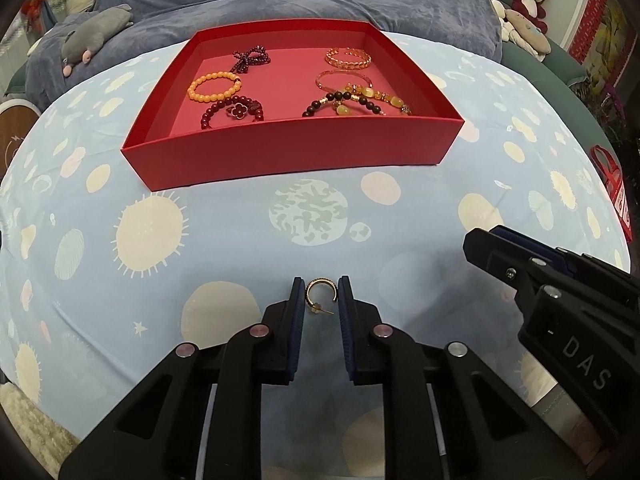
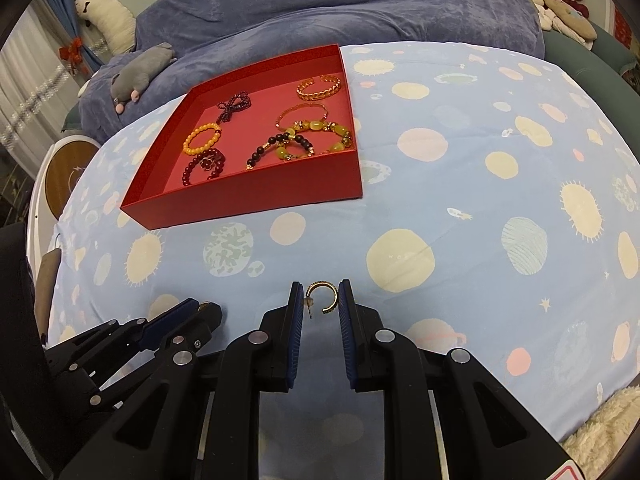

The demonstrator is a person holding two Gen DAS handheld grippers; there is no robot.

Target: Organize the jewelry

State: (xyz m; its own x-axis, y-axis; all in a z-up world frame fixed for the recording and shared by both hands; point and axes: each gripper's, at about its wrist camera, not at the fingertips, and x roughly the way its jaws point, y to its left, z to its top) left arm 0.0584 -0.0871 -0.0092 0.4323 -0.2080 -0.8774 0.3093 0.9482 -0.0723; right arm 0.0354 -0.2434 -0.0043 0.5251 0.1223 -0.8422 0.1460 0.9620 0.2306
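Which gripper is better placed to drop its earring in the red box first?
Left. The red box lies straight ahead of the left gripper and its gold earring; for the right gripper it sits off to the left.

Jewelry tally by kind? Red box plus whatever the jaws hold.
Beaded bracelets: 5
Gold bangles: 2
Gold hoop earrings: 2
Total: 9

Both wrist cameras look steeply down along their own fingers, close above the planet-print cloth [image 1: 240,240]. Left view faces the red tray [image 1: 292,152] straight on; right view sees it [image 2: 248,196] off to its left. Both share tray and cloth.
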